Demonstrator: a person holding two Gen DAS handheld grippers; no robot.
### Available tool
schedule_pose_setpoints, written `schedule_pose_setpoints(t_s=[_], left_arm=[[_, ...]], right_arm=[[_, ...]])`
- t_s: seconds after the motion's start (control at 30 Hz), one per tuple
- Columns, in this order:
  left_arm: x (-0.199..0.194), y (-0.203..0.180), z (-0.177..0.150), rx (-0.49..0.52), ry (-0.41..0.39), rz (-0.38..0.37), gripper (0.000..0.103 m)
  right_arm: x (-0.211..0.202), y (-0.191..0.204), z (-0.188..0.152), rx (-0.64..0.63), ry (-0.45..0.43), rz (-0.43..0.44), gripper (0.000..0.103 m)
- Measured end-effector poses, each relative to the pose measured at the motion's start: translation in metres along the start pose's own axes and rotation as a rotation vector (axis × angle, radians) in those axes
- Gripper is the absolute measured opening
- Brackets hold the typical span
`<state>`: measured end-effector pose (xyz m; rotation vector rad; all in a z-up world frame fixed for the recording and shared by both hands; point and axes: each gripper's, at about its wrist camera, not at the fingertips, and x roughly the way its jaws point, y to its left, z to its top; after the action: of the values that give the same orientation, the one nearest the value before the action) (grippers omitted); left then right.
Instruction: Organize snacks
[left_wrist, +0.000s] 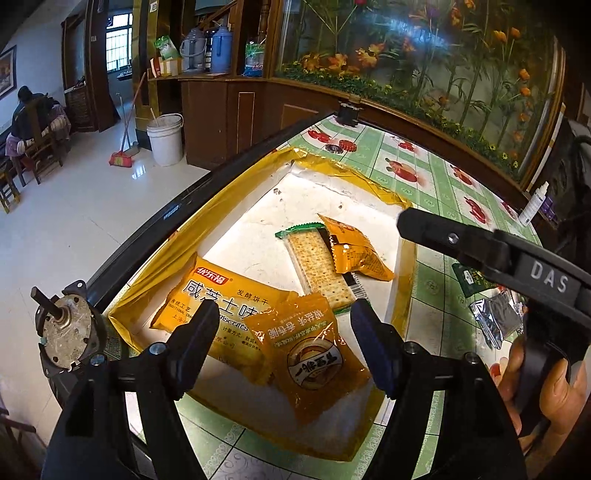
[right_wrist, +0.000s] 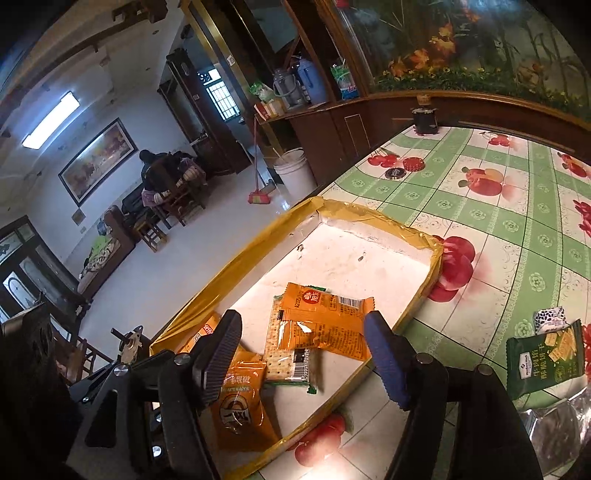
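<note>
Left wrist view: the left gripper (left_wrist: 284, 325) stands released over the yellow-edged tray (left_wrist: 402, 266), an orange snack packet (left_wrist: 310, 354) lying loose between its fingers. Right wrist view: the right gripper (right_wrist: 303, 354) is likewise released, another orange packet (right_wrist: 325, 325) lying in the tray between its fingers, untouched.

- A table (right_wrist: 517, 229) covered in a green-checked oilcloth printed with red fruit carries the scene.
- A shallow white tray (right_wrist: 369, 230), its rim wrapped in yellow tape, sits at the table's edge.
- Beside the tray lie a green cracker packet (right_wrist: 545, 360), a small white wrapped sweet (right_wrist: 549, 319) and a silver foil pouch (left_wrist: 493, 319).
- Two bottle caps (right_wrist: 404, 168) rest toward the far end, a dark cylindrical object (right_wrist: 424, 118) beyond them.
</note>
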<state>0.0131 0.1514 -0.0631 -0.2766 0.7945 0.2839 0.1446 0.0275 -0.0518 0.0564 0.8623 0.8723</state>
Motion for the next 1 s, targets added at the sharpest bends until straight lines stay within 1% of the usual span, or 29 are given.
schedule_pose_setpoints(t_s=[0.27, 0.5, 0.77, 1.0], left_arm=[[-0.014, -0.018, -0.003, 0.038, -0.032, -0.004, 0.074], [-0.018, -0.037, -0.006, 0.079, -0.031, -0.014, 0.073], [-0.025, -0.056, -0.008, 0.107, -0.036, -0.034, 0.073], [-0.023, -0.08, -0.013, 0.146, -0.021, -0.059, 0.073]], right_arm=[[-0.046, -0.017, -0.018, 0.034, -0.05, -0.032, 0.07], [-0.078, -0.042, -0.038, 0.096, -0.077, -0.071, 0.07], [-0.108, -0.061, -0.061, 0.142, -0.103, -0.103, 0.07], [-0.141, -0.081, -0.082, 0.174, -0.126, -0.17, 0.07]])
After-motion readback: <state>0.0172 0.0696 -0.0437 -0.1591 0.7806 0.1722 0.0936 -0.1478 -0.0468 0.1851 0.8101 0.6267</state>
